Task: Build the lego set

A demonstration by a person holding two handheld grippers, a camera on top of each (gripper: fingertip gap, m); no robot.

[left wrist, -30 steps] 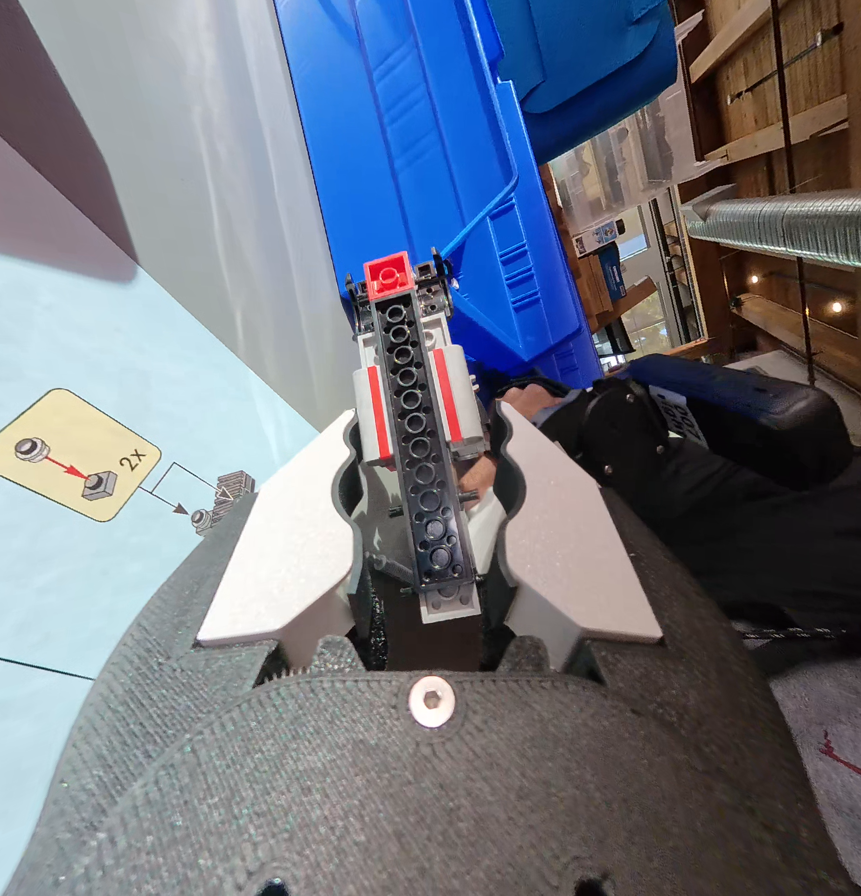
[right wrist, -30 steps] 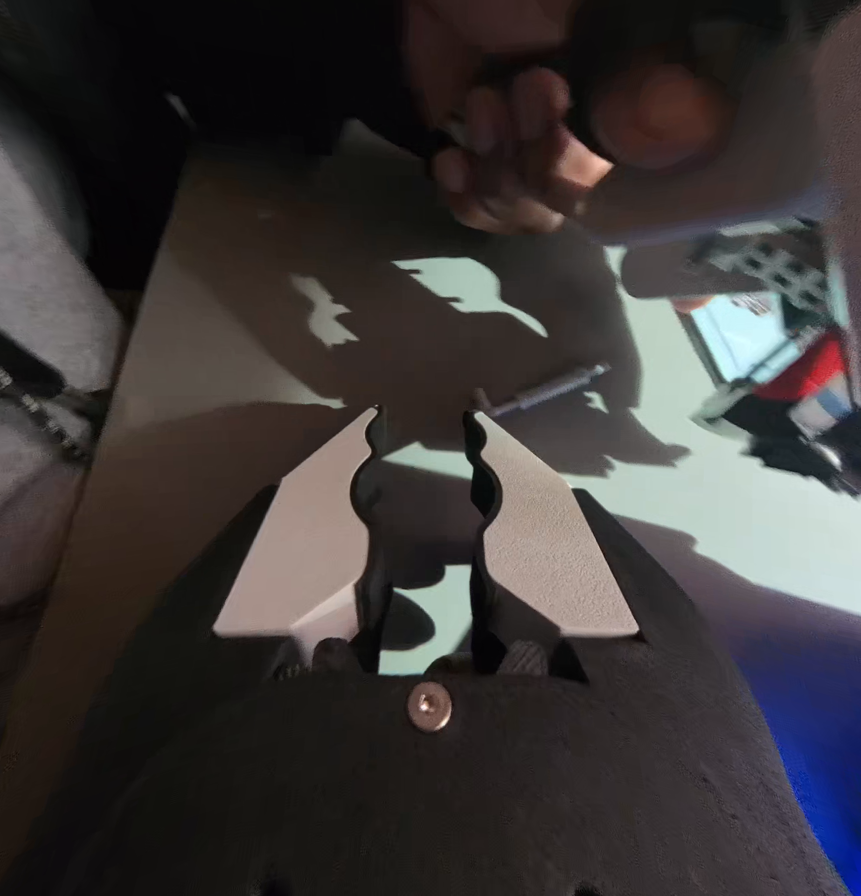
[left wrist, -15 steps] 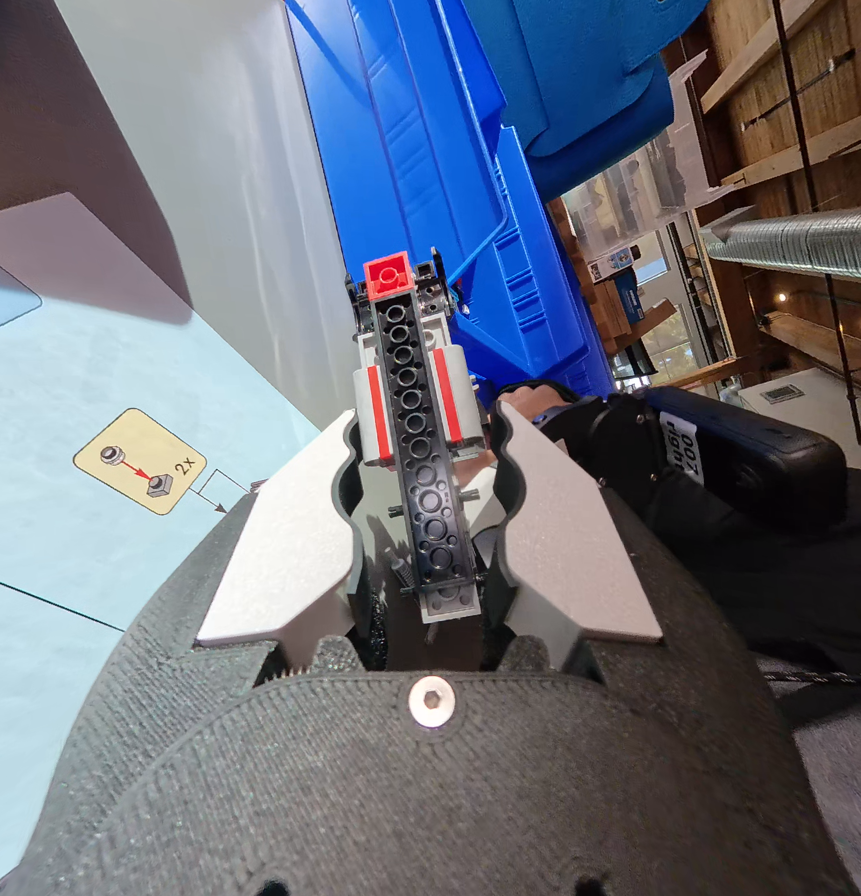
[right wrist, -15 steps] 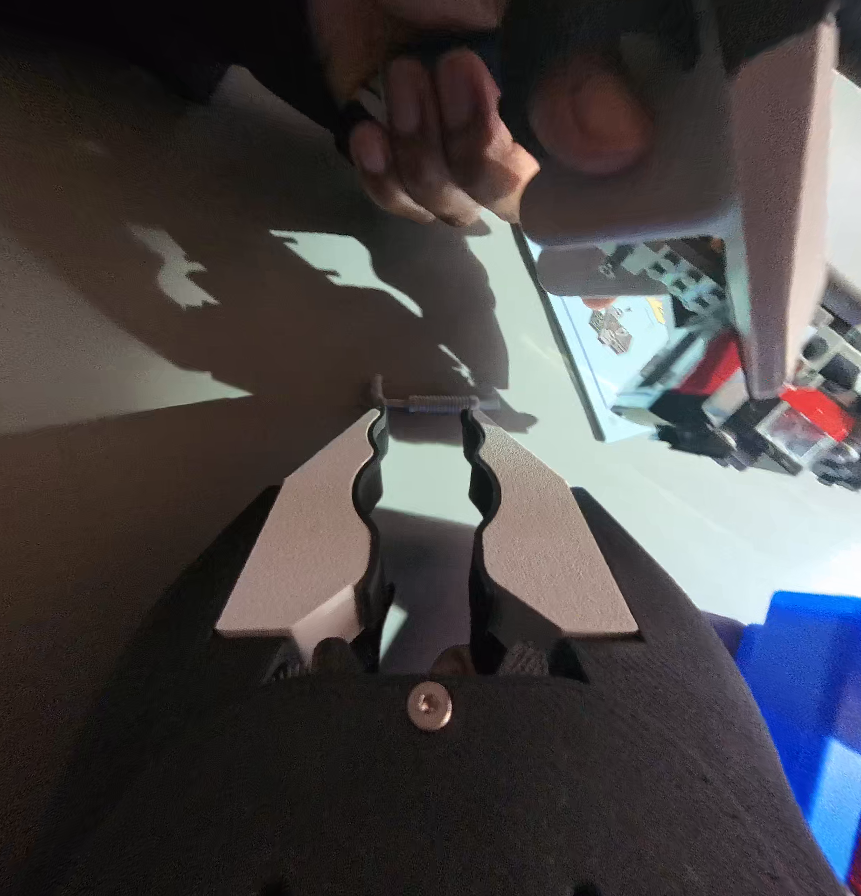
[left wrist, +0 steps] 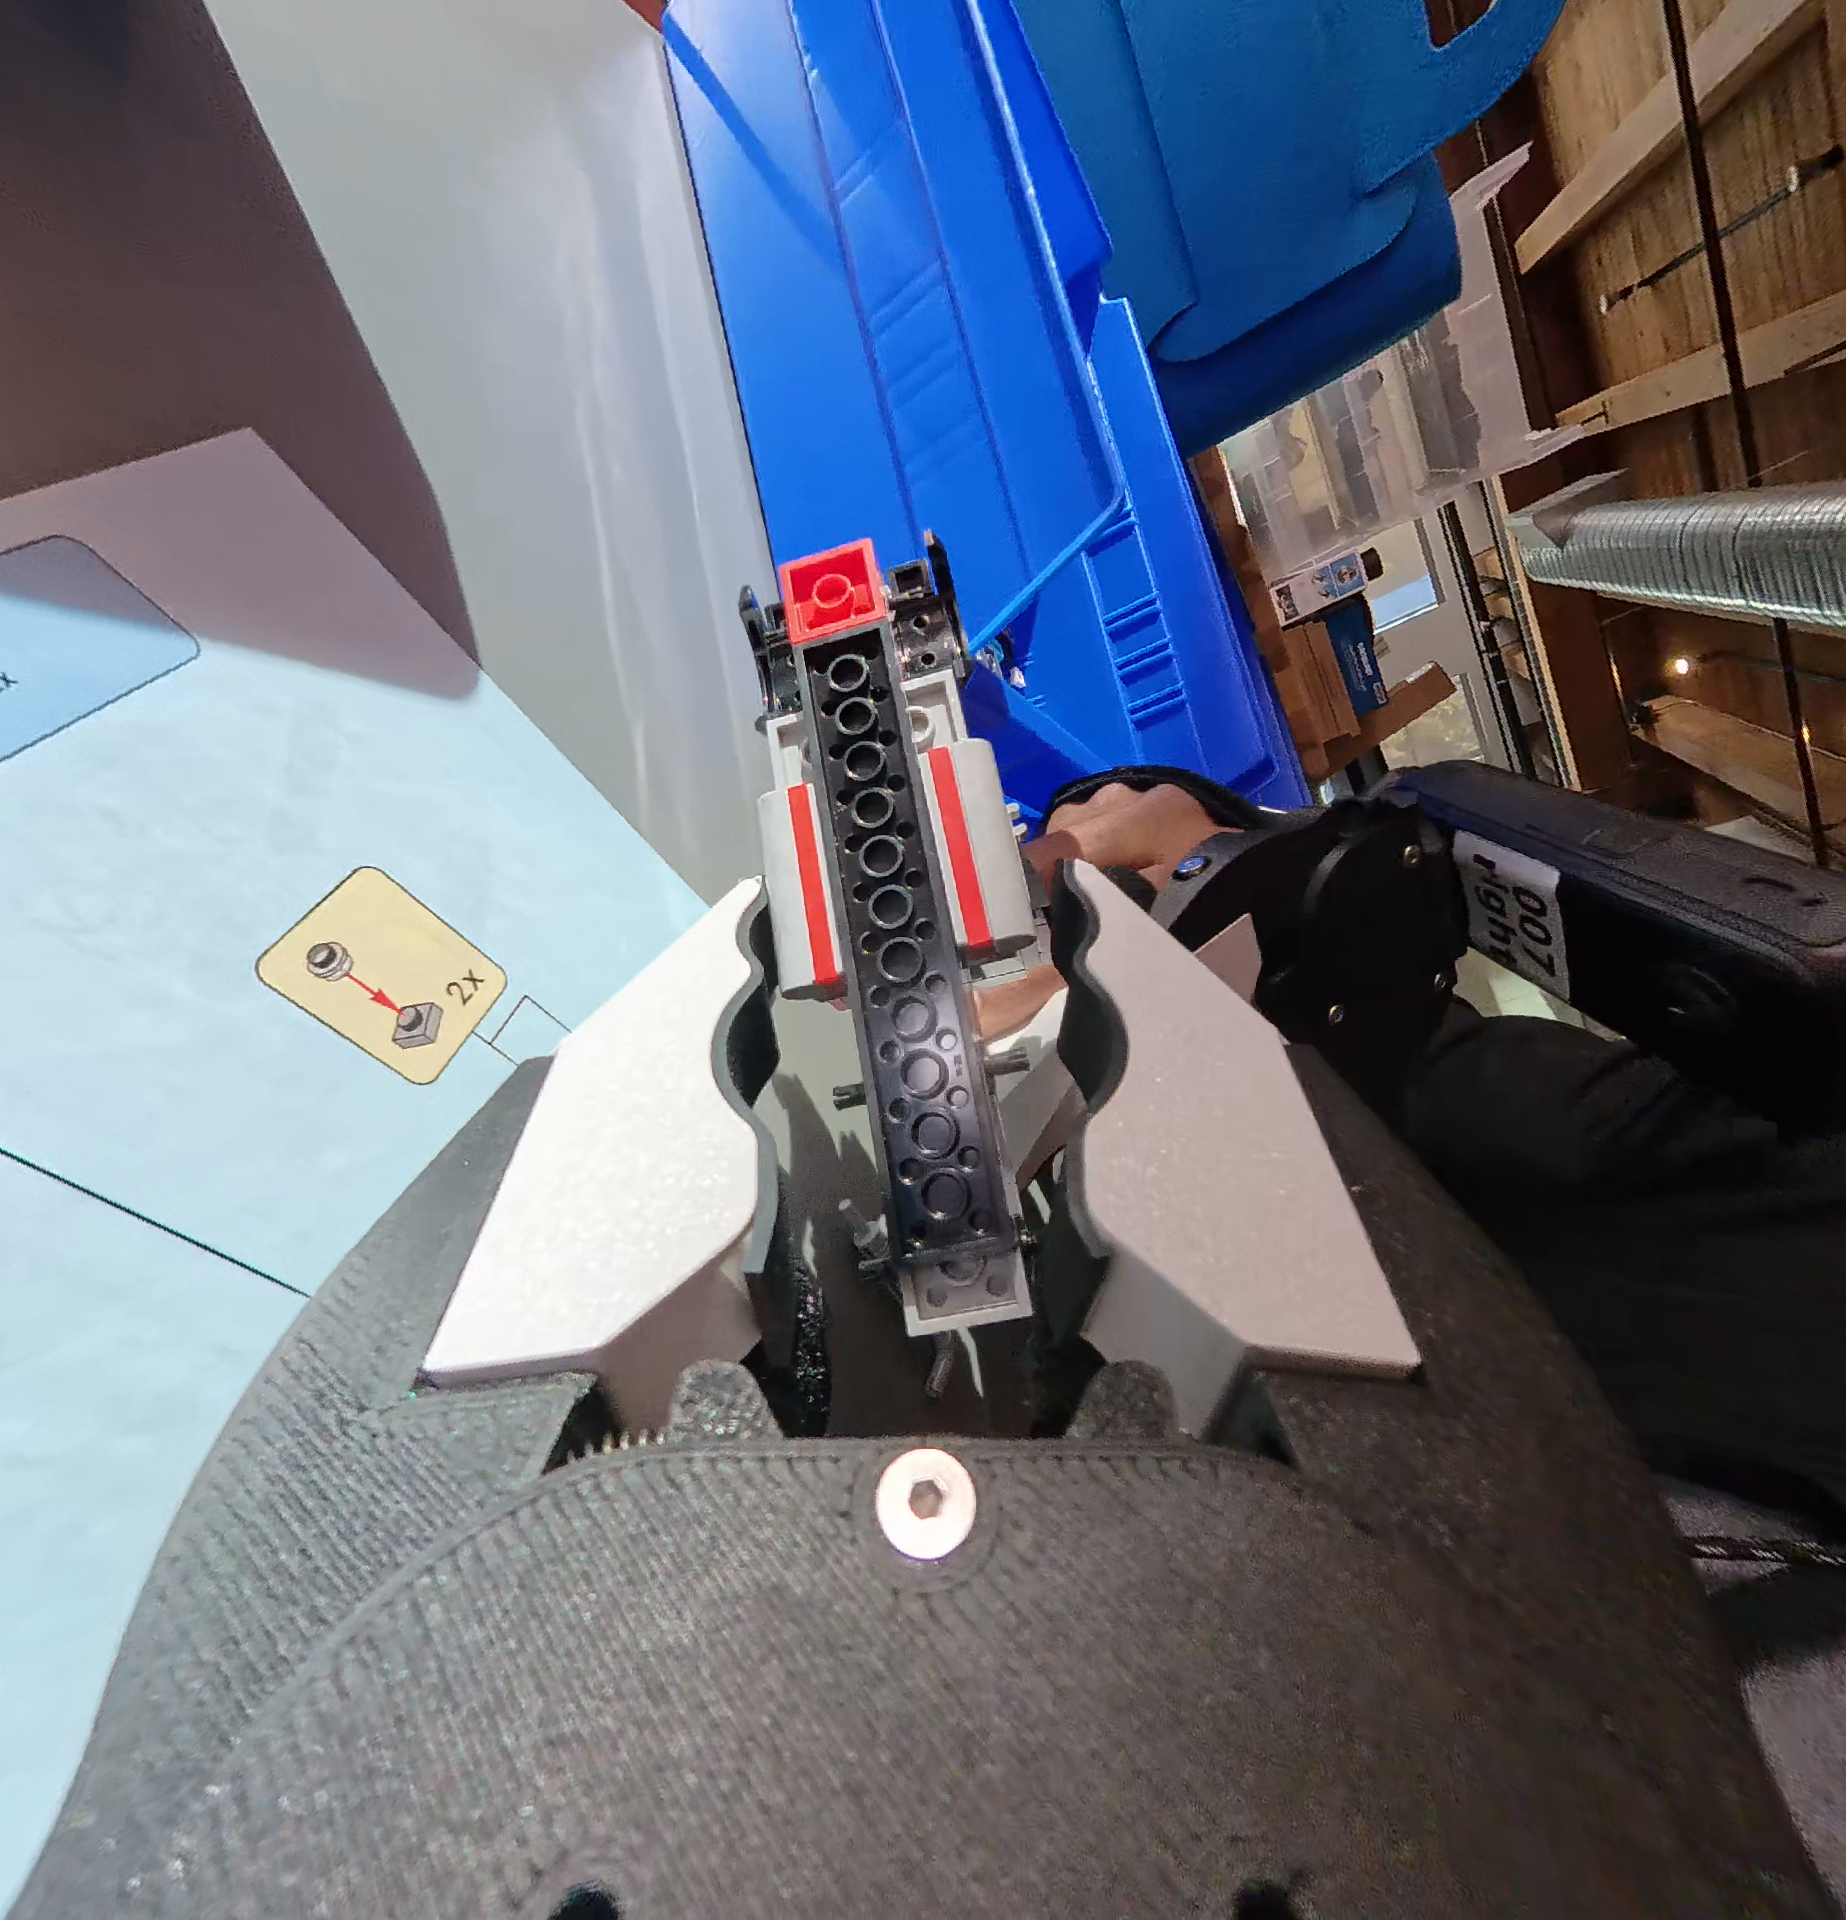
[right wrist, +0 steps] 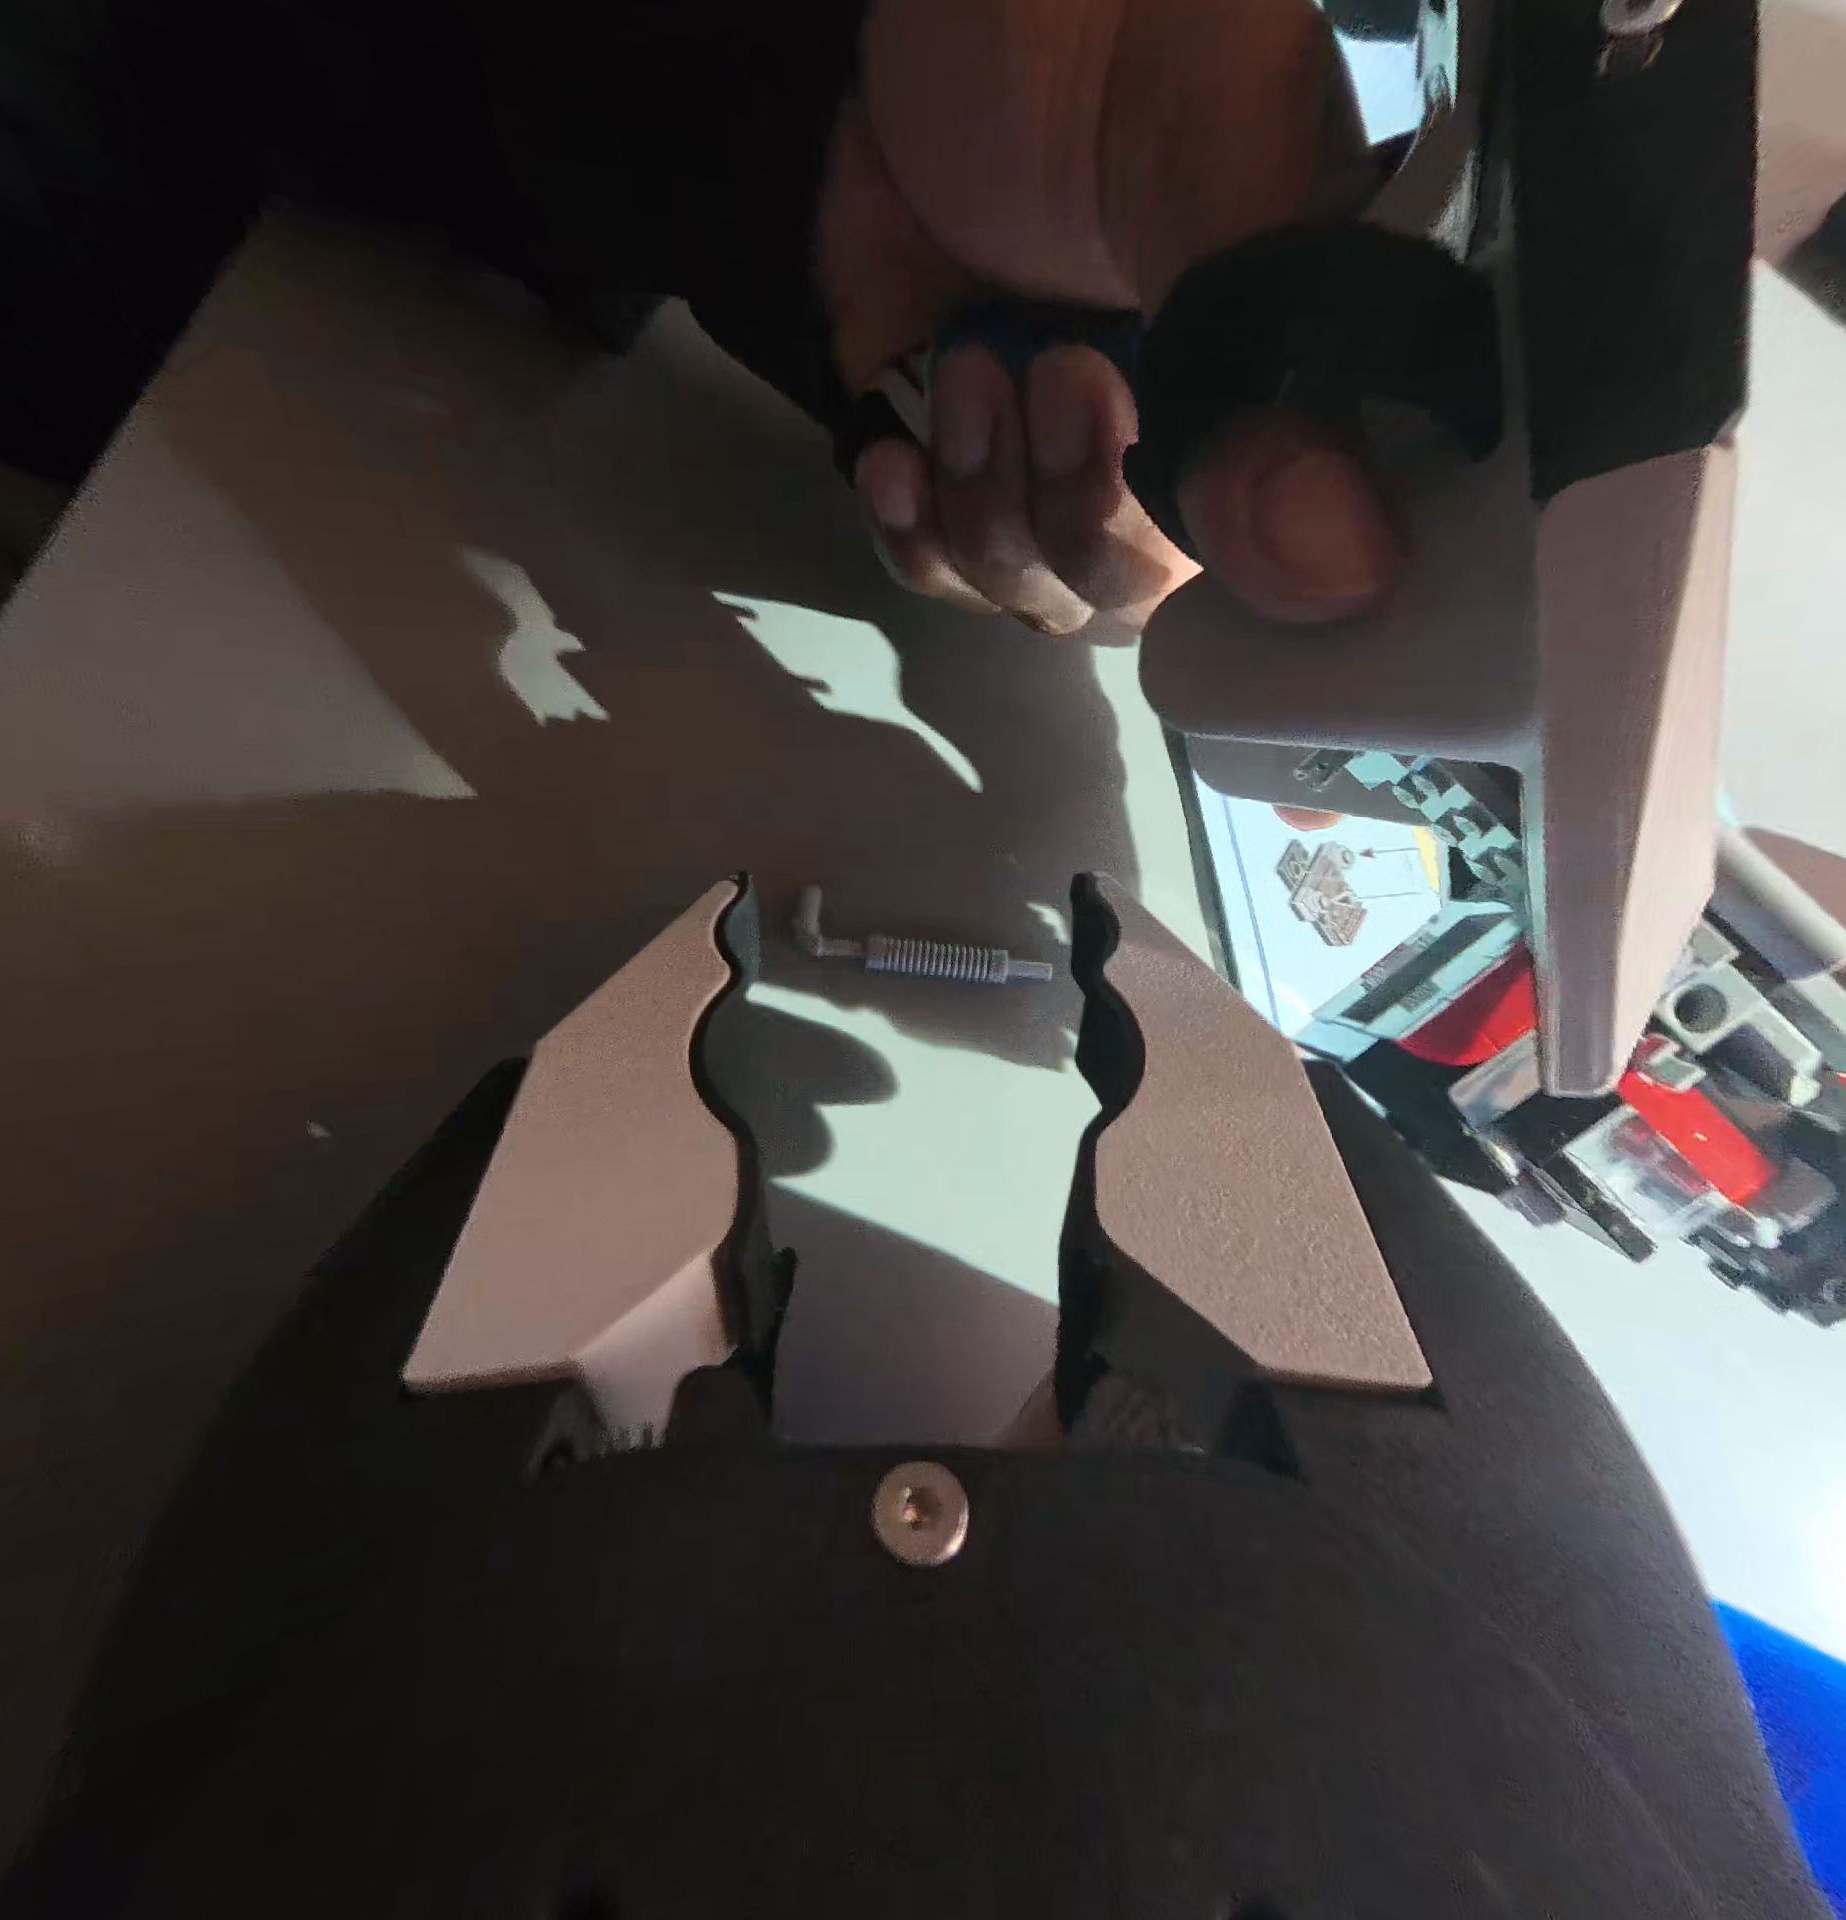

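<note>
The lego model (left wrist: 888, 935) sits between the jaws of the left gripper (left wrist: 914, 904), above the instruction booklet (left wrist: 150, 935) that lies on the table (right wrist: 223, 644). A bin (left wrist: 950, 364) stands behind the booklet. The axle piece (right wrist: 924, 956) lies on the table between the fingertips of the right gripper (right wrist: 908, 899), the booklet to its right.

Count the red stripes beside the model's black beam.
2: the left stripe and the right stripe flank the black beam; more may hide underneath.
</note>
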